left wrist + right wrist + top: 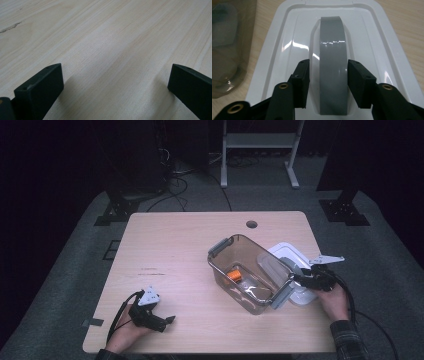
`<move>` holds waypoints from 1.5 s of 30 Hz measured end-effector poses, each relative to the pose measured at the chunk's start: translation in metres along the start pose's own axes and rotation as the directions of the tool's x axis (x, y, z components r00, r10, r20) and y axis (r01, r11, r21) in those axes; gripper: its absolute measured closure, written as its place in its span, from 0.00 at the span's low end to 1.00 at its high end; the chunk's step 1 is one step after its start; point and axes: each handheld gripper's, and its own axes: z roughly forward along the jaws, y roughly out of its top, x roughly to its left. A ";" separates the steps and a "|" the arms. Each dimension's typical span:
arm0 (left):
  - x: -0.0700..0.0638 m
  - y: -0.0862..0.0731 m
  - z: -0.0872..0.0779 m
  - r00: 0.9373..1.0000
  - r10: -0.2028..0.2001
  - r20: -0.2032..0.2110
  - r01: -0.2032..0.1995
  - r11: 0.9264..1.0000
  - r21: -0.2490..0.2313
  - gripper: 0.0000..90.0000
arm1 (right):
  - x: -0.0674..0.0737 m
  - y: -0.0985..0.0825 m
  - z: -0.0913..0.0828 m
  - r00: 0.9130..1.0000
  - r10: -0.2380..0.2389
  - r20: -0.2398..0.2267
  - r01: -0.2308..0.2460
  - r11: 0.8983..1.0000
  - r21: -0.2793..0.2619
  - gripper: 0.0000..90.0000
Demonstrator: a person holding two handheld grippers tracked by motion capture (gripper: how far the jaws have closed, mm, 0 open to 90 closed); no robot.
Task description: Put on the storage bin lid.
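A white lid with a grey arched handle lies flat on the table, right of a clear brownish container. My right gripper reaches over the lid with a jaw on each side of the handle. A thin strip of white lid shows between the left pad and the handle, so the jaws stand open around it. In the high view the right gripper sits at the container's right end. My left gripper rests open near the table's front left, with bare wood between its jaws.
The container has grey latches and holds an orange item and something pale. Its wall lies just left of the lid. The wooden table has a cable hole at the back. Stands and cables fill the dark floor beyond.
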 end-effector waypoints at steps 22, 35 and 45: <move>0.000 0.000 0.000 1.000 0.000 0.000 0.000 1.000 0.000 0.00 | -0.002 0.003 -0.011 1.000 0.016 0.007 -0.016 1.000 -0.001 0.74; 0.000 0.000 0.000 1.000 0.000 0.000 0.000 1.000 0.000 0.00 | -0.003 0.013 -0.033 1.000 0.020 0.019 -0.019 0.999 -0.034 0.74; 0.000 0.000 0.000 1.000 0.000 0.000 0.000 1.000 0.000 0.00 | -0.005 0.020 -0.053 0.999 0.021 0.028 -0.019 0.998 -0.061 0.74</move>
